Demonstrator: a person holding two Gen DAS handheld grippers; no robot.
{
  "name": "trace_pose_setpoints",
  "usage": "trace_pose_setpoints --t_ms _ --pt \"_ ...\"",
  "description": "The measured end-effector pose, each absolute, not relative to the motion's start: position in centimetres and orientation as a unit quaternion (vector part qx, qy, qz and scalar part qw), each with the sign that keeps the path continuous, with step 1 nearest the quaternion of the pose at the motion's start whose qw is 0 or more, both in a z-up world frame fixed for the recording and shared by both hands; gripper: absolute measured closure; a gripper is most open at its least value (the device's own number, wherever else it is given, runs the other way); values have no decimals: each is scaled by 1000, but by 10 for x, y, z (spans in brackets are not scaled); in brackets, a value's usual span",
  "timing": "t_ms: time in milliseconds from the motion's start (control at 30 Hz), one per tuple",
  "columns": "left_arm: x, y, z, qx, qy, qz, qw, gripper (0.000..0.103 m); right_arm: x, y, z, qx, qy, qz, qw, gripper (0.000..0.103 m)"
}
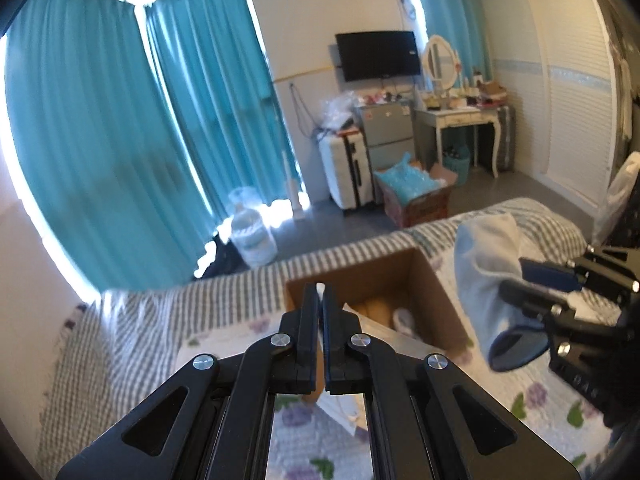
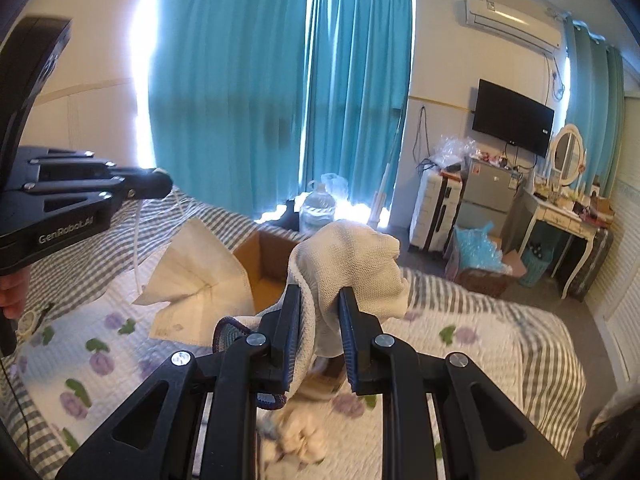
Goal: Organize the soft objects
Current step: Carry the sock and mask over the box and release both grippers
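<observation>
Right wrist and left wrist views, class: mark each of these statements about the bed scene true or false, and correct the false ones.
1. The right gripper is clamped on a white knit cloth. True.
2. The left gripper holds a folded towel. False: its jaws are shut with nothing between them.
3. The cardboard box stands open on the bed. True.
4. The curtains are red. False: they are teal.
5. The cardboard box is empty. False: pale soft items lie inside it.
</observation>
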State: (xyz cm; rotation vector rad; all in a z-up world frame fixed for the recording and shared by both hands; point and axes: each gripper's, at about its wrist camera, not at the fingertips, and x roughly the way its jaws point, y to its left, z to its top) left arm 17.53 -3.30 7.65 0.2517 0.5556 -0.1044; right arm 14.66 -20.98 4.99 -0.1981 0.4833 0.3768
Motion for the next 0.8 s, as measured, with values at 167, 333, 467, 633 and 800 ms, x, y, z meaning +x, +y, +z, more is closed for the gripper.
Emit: trace_pose_setpoints --t_ms 167,333,467,633,800 --pt "221 -43 57 117 278 -57 952 102 188 -203 38 -104 245 183 946 84" --pt "252 -42 21 105 296 -64 947 99 232 -198 10 -96 264 192 940 84" --pt "265 -42 -4 109 313 -57 942 96 262 -194 -20 -89 284 200 933 84" --pt "268 -37 -28 119 337 -62 932 95 277 -196 -44 -73 299 209 928 81" --pt "259 -33 -32 114 344 -75 929 95 268 -197 -42 -71 293 204 931 39"
